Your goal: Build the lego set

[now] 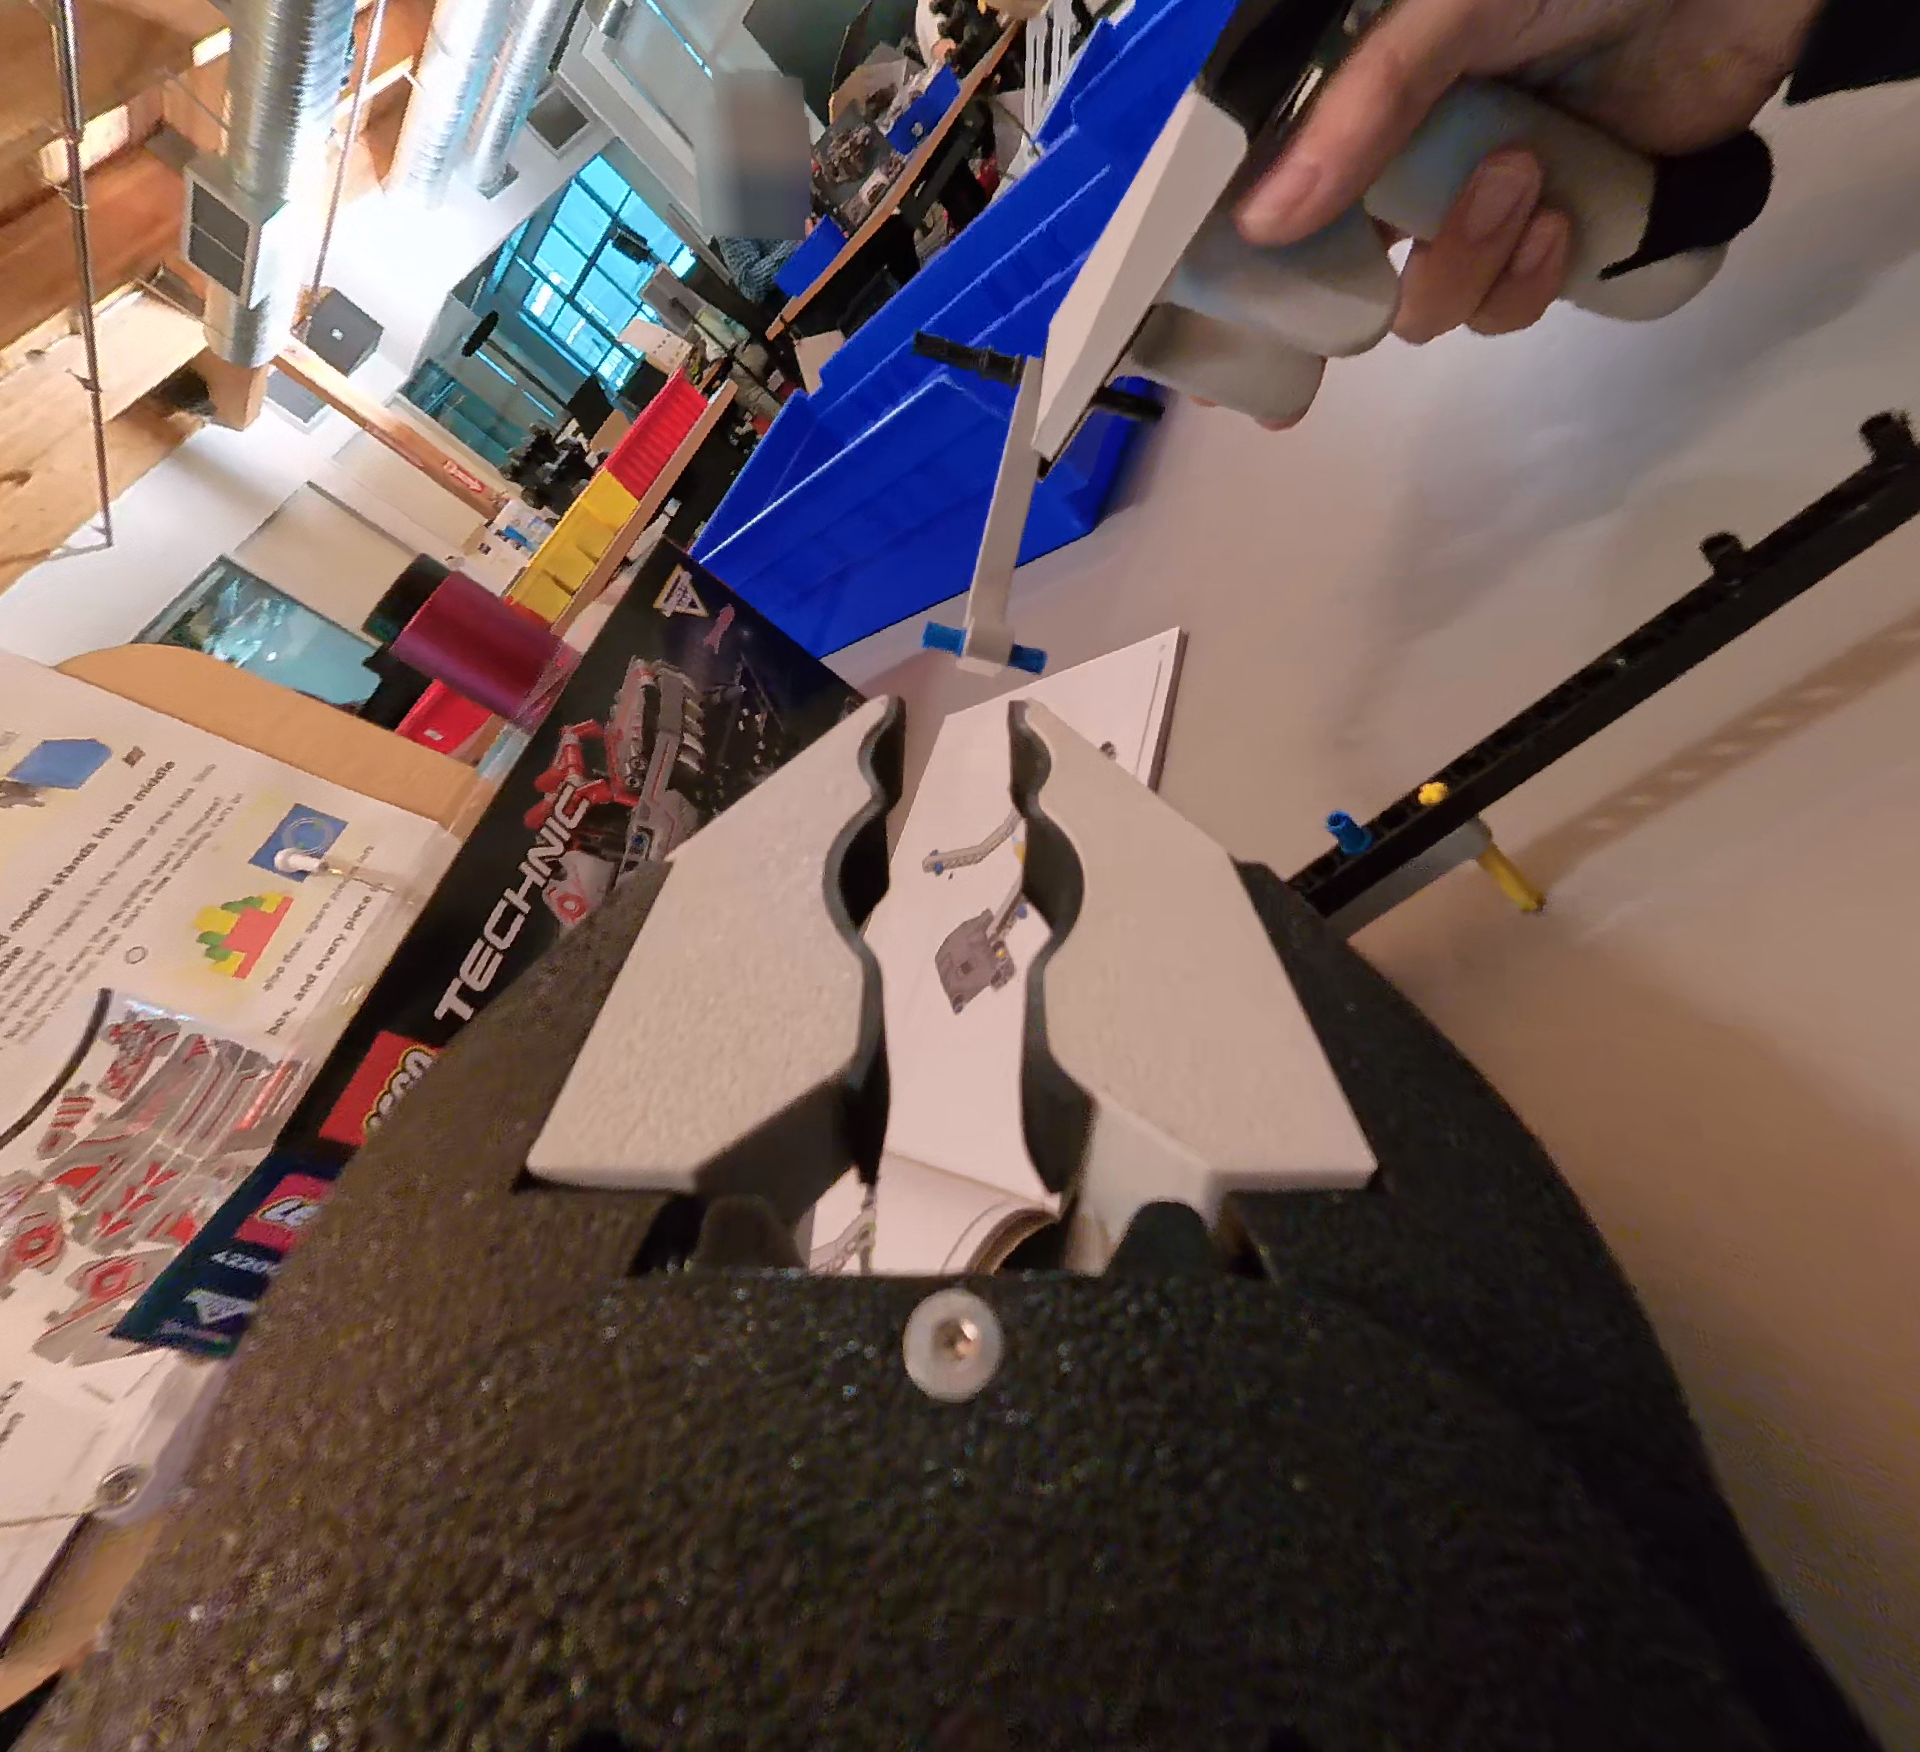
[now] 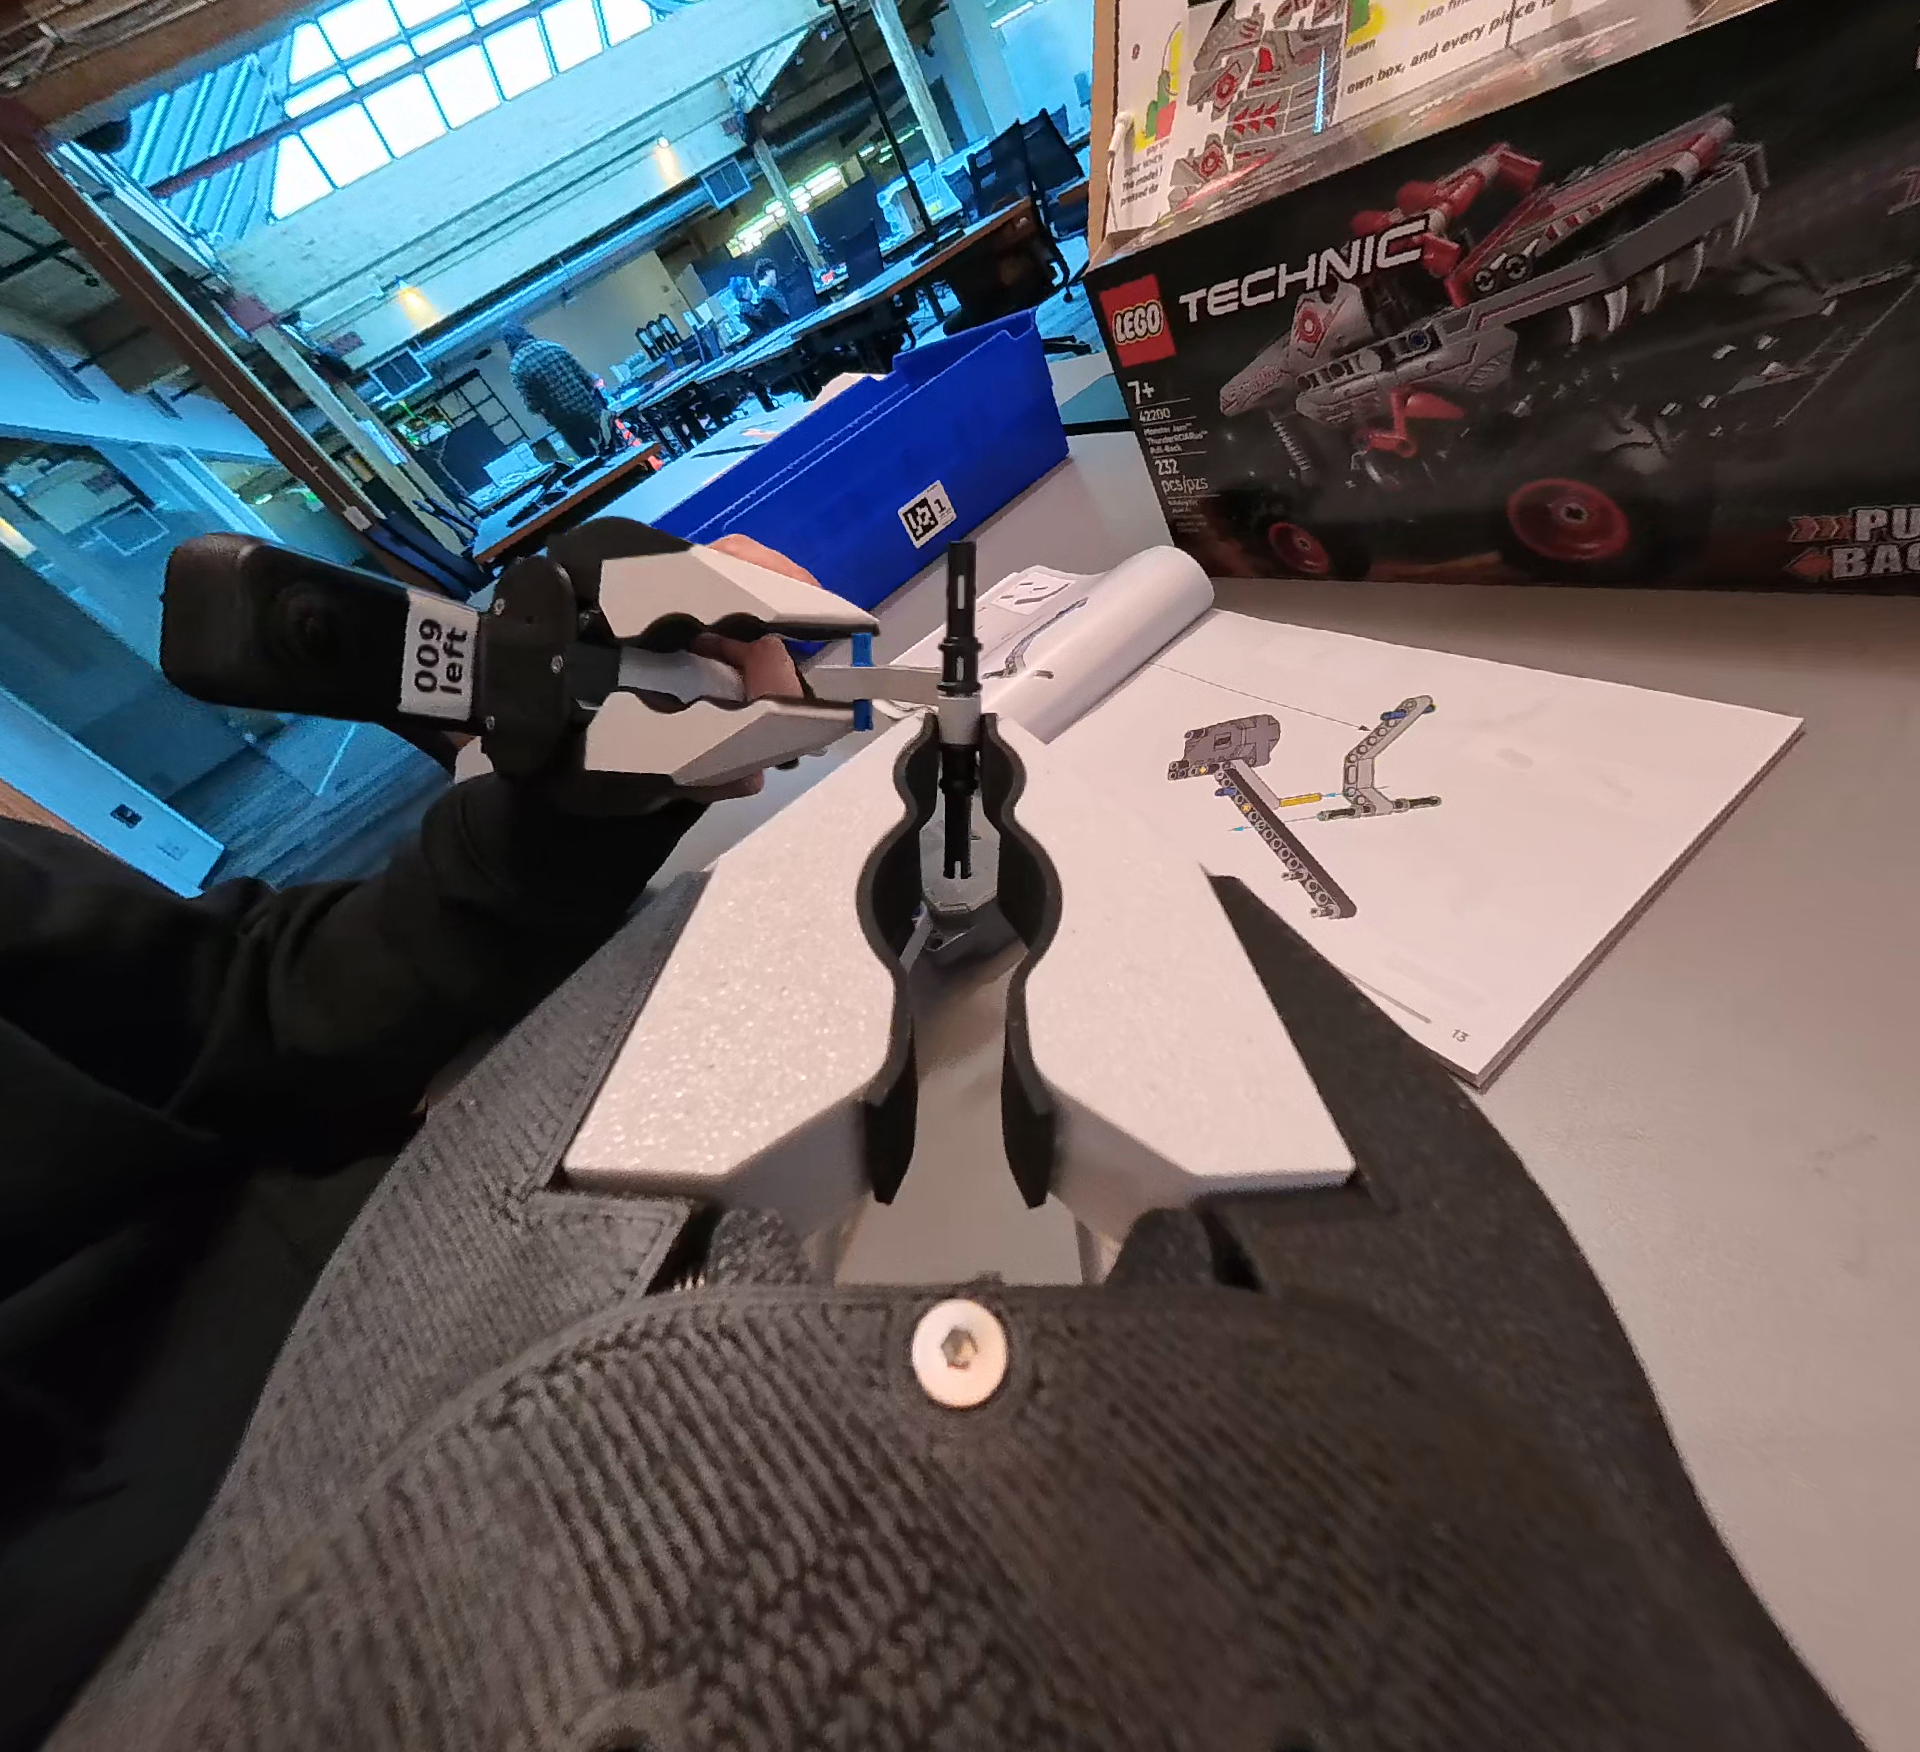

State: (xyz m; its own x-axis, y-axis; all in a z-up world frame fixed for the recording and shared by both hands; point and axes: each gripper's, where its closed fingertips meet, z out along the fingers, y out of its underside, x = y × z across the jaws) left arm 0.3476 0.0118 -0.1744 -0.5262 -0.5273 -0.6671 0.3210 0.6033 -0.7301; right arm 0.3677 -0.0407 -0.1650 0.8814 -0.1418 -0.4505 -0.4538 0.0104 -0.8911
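Two grippers meet at one grey lego beam (image 2: 883, 686) raised above the table (image 2: 1714, 1131). Its blue-pinned end (image 2: 860, 682) sits between the left gripper (image 1: 951, 726) fingers, which stand slightly apart in the left wrist view, not gripping it. The right gripper (image 2: 958, 736) is closed on the beam's black pin (image 2: 957, 663). An open instruction booklet (image 2: 1403, 829) lies beneath, with the lego box (image 2: 1507, 393) and blue bin (image 2: 883, 466) behind.

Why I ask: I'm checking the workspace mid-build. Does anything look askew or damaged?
Nothing looks spilled or damaged. One small oddity is the instruction booklet: its far page curls up in a roll instead of lying flat on the table.
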